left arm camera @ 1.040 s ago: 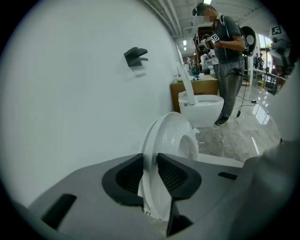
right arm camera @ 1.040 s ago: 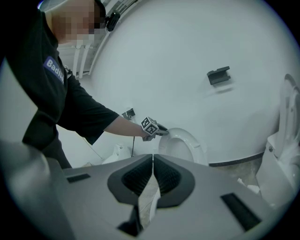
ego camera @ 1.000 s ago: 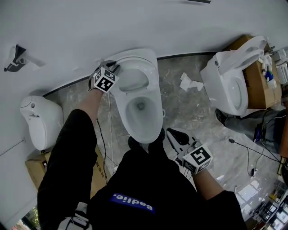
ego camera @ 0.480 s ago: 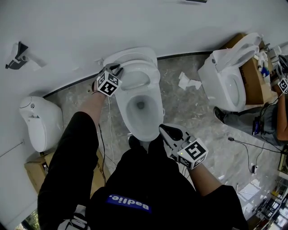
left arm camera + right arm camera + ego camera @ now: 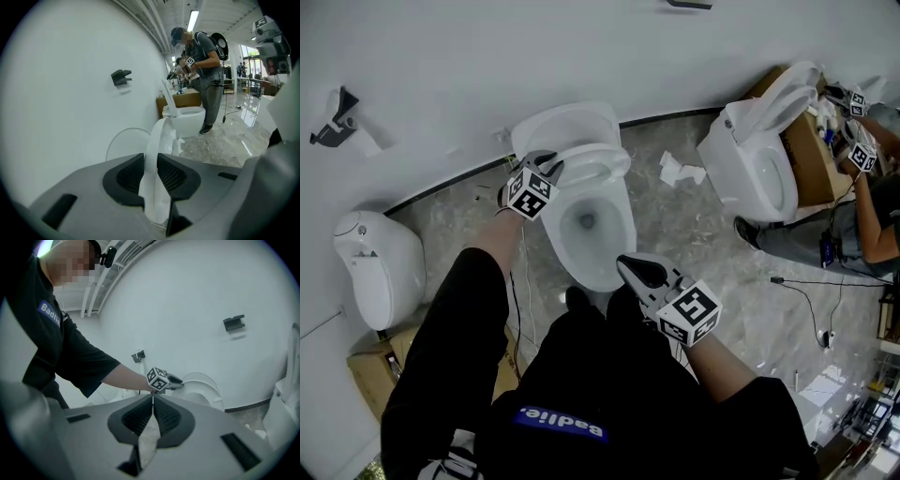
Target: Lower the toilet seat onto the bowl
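The white toilet (image 5: 592, 234) stands against the wall with its lid (image 5: 567, 127) upright. Its seat (image 5: 598, 167) hangs partway down over the bowl. My left gripper (image 5: 551, 161) is shut on the seat's left rim. In the left gripper view the thin white seat edge (image 5: 159, 140) runs between the pads of that gripper (image 5: 151, 161), which press on it. My right gripper (image 5: 628, 265) hovers by the bowl's front right, shut and holding nothing. Its own view shows its jaws (image 5: 152, 401) meeting, with the left gripper's marker cube (image 5: 158, 378) and the toilet (image 5: 201, 387) beyond.
A second toilet (image 5: 750, 164) stands at the right beside a cardboard box (image 5: 806, 150), where another person (image 5: 862, 225) works. Crumpled paper (image 5: 680, 169) and a cable (image 5: 806, 291) lie on the marble floor. A white fixture (image 5: 375, 262) sits at the left by the wall.
The seat has swung down from near the lid toward the bowl, with my left gripper following it. My right gripper has drifted left toward the bowl's front.
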The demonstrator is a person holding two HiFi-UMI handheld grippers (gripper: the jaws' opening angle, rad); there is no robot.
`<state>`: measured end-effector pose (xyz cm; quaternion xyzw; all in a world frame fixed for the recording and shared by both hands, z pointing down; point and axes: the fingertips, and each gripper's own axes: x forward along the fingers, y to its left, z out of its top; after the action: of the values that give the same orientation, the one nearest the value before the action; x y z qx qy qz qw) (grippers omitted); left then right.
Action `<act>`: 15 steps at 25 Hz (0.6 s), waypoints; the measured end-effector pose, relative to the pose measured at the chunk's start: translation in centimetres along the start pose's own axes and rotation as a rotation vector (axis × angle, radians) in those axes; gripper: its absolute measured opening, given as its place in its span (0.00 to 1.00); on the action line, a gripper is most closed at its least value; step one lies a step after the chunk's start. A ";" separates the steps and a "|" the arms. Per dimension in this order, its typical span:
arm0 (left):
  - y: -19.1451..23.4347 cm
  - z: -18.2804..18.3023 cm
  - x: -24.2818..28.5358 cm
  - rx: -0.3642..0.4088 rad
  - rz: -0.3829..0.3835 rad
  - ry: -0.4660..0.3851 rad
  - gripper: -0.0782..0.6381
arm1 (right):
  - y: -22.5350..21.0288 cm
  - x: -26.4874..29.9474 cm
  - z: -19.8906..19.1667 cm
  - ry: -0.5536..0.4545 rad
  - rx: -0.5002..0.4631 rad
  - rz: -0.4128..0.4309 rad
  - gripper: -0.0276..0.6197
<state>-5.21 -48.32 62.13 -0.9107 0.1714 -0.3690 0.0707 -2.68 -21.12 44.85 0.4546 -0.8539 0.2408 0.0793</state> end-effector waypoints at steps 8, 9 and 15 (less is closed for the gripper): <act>-4.2 0.2 -1.2 0.049 -0.045 -0.034 0.24 | 2.0 -1.2 -0.9 0.018 0.001 -0.036 0.09; -4.9 0.2 -1.4 0.053 -0.050 -0.033 0.24 | 2.1 -1.6 -1.0 0.022 0.002 -0.035 0.09; -8.3 0.0 -2.2 0.067 -0.064 -0.017 0.25 | 2.9 -2.9 -1.9 0.035 0.014 -0.003 0.09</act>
<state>-4.53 -39.80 62.79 -0.9160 0.1291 -0.3687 0.0911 -3.54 -16.72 44.53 0.4520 -0.8501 0.2543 0.0913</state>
